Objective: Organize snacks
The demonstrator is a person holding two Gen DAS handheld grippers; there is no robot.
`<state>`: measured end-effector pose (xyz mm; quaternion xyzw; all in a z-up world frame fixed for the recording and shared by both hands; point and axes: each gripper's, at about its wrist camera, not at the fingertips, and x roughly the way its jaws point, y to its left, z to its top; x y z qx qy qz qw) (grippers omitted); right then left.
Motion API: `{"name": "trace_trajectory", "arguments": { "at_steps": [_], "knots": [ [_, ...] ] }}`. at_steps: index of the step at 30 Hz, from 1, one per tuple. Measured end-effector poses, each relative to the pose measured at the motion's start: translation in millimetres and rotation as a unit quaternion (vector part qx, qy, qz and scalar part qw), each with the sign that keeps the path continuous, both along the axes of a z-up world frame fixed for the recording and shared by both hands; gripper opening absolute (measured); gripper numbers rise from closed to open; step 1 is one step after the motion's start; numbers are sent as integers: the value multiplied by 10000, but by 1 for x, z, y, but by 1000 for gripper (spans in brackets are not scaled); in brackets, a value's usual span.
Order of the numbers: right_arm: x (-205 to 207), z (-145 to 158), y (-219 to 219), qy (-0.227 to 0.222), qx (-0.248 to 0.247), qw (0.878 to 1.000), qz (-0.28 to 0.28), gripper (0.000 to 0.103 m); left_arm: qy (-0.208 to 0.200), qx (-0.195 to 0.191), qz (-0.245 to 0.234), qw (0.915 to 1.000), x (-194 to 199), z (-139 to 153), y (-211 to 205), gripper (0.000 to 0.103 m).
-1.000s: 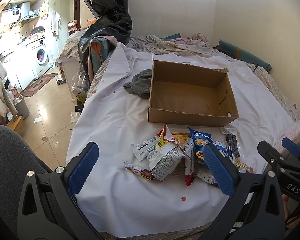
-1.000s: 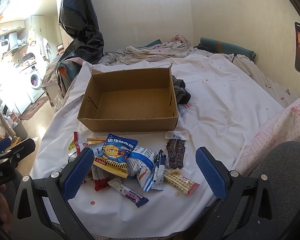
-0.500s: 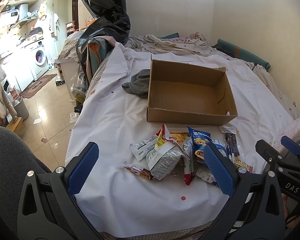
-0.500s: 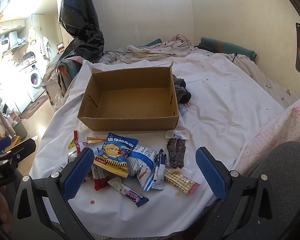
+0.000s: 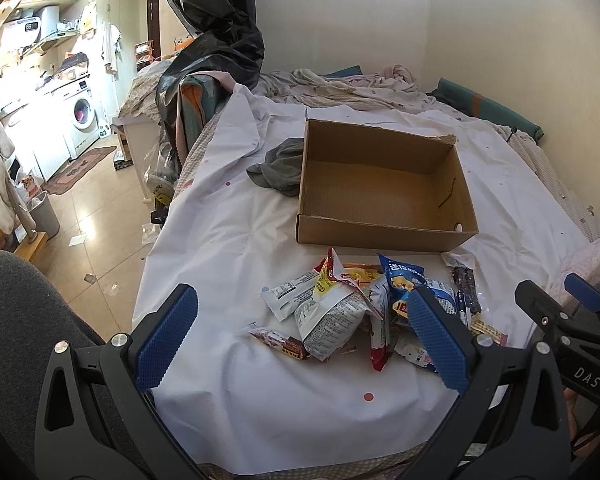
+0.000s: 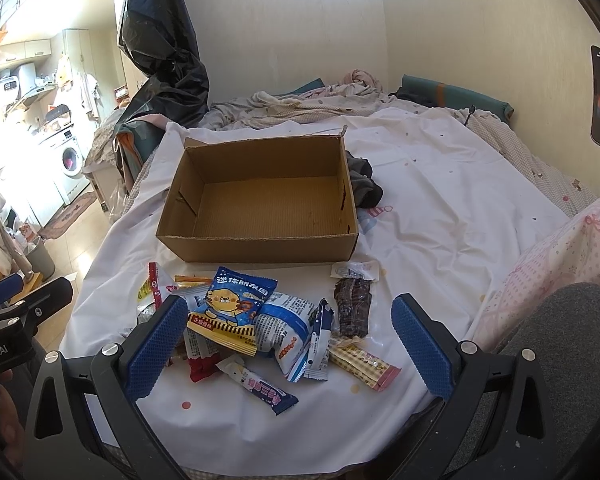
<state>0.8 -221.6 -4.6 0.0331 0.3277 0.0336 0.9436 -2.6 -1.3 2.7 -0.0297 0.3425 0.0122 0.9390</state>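
A pile of several snack packets (image 5: 364, 304) lies on the white sheet in front of an empty open cardboard box (image 5: 384, 184). The right wrist view shows the same box (image 6: 268, 204), a blue packet with a cartoon bear (image 6: 232, 308), a dark brown bar (image 6: 354, 306) and a pink-ended bar (image 6: 364, 364). My left gripper (image 5: 300, 340) is open and empty, hovering just short of the pile's left side. My right gripper (image 6: 288, 350) is open and empty, over the near edge of the pile.
A grey cloth (image 5: 278, 168) lies beside the box. A black plastic bag (image 5: 216, 32) hangs at the bed's far left. Rumpled bedding (image 5: 340, 88) lies behind. The bed edge drops to a tiled floor (image 5: 84, 240) on the left. A pink pillow (image 6: 556, 256) sits on the right.
Both grippers have crept slightly forward toward the snacks and box. Jaws stay open; nothing on the bed has moved.
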Motion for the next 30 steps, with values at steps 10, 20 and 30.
{"name": "trace_trajectory", "arguments": {
  "at_steps": [10, 20, 30],
  "knots": [
    [0, 0, 0, -2, 5, 10000, 0, 103, -6, 2, 1, 10000, 0, -1, 0, 103],
    [24, 22, -12, 182, 413, 9987, 246, 103, 403, -344, 286, 9982, 27, 17, 30, 103],
    [84, 7, -38, 1070, 984, 9891, 229, 103, 1815, -947, 152, 9787, 92, -8, 44, 103]
  ]
}}
